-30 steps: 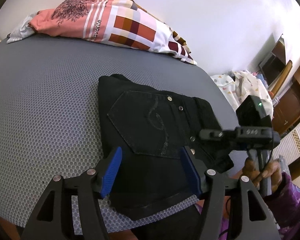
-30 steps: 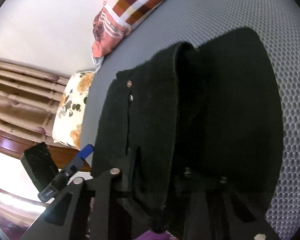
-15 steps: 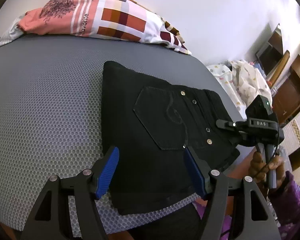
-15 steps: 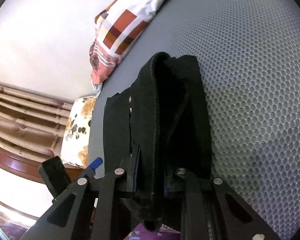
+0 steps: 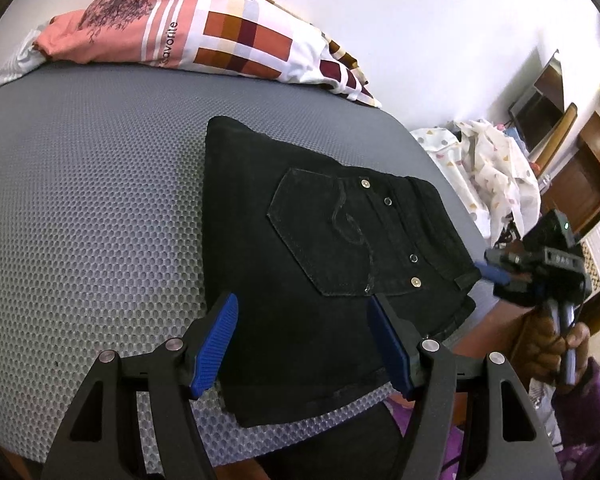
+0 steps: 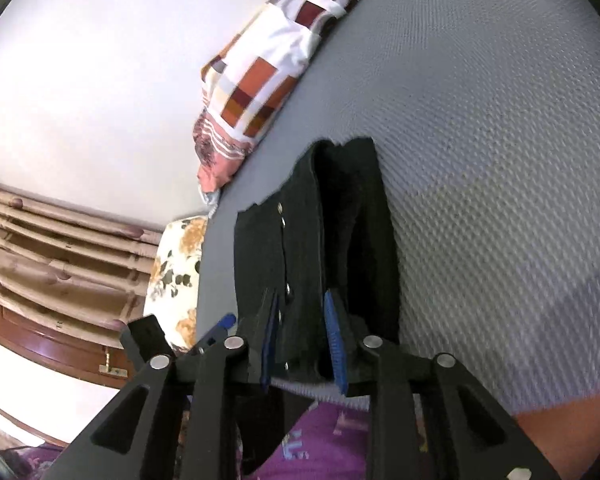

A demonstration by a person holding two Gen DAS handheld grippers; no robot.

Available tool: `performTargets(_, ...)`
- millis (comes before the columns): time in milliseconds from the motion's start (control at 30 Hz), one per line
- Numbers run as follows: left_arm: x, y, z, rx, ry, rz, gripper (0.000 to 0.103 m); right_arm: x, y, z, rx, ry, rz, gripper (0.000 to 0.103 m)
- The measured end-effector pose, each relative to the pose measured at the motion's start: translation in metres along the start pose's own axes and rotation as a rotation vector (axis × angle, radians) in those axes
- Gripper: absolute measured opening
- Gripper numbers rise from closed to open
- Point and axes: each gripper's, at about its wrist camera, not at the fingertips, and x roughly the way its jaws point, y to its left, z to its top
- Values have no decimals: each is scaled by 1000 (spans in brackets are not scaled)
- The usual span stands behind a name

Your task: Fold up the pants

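A: Where are the black jeans (image 5: 300, 256)?

B: Folded into a flat stack on the grey honeycomb-textured mattress (image 5: 80, 208), near its front edge. Back pocket (image 5: 332, 236) faces up, rivets visible.

A: Long axis?

B: In the left wrist view it runs from the near edge away toward the patchwork pillow (image 5: 204, 28). Waistband end points right, toward the right tool (image 5: 496, 274).

A: Left tool (image 5: 304, 340)?

B: Fingers spread wide, blue pads over the near end of the stack, clamping nothing.

A: Right tool, own camera (image 6: 302, 336)?

B: Fingers apart. The folded edge of the jeans (image 6: 312, 240) sits between the pads; contact cannot be judged, view blurred.

A: Other items?

B: Floral cushion (image 6: 176, 276) beside the mattress.
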Motion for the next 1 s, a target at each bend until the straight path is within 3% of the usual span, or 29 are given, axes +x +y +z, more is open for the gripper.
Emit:
performTargets(167, -4, 3, -3, -17, 11, 1, 68, 10, 10, -7, -30, 3, -30, 27)
performTargets(267, -10, 5, -4, -17, -1, 5, 69, 6, 38, -10, -115, -5, -64, 17)
performTargets(333, -12, 7, -3, -24, -7, 7, 70, 4, 51, -11, -114, -1, -20, 13)
performTargets(367, -13, 9, -2, -31, -9, 8, 70, 3, 56, -13, -105, 7, 27, 5)
performTargets(433, -15, 11, -1, -46, -11, 7, 70, 1, 64, -17, -82, 4, 78, 5)
performTargets(533, -21, 13, 0, -55, -30, 1, 72, 1, 55, -29, -74, 13, 0, 5)
performTargets(600, -21, 14, 0, -54, -35, 6, 74, 5, 30, -36, -24, 24, -54, 5)
performTargets(733, -19, 17, -2, -72, -19, 5, 74, -7, 8, -36, 69, -35, 27, 8)
performTargets(833, -18, 16, -3, -73, -14, 7, 74, -5, 5, -30, 100, -21, 45, 9)
performTargets(900, -18, 15, -2, -72, -16, 9, 74, 2, 1, -27, 134, 0, 35, 14)
performTargets(1000, -19, 13, -2, -70, -24, 7, 75, 8, -4, -24, 157, -9, 46, 32)
